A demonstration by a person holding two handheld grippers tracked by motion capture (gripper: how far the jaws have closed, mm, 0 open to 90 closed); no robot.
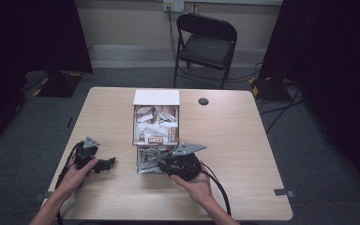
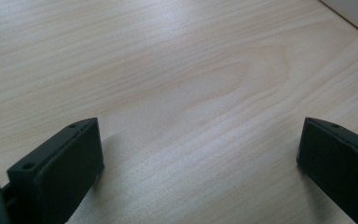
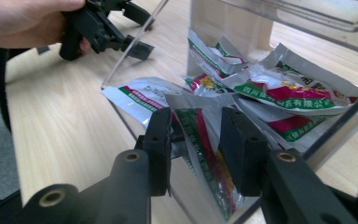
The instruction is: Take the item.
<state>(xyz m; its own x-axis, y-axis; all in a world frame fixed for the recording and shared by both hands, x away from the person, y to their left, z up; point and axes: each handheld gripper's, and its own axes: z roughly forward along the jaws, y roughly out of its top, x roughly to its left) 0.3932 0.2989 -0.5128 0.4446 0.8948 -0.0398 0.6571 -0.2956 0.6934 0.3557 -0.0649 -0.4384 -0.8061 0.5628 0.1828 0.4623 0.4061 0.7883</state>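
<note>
Sachets (image 3: pixel 279 93) lie heaped in the clear dispenser's (image 1: pixel 157 136) lower tray, so your right gripper (image 3: pixel 196 140) reaches in, jaws narrowed around one upright packet (image 3: pixel 205 154); your left gripper (image 2: pixel 200 154) rests wide apart, empty, above the table (image 2: pixel 168 70).

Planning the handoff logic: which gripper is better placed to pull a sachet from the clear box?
Right. The right gripper already straddles a sachet at the box opening; the left gripper sits over bare table.
</note>
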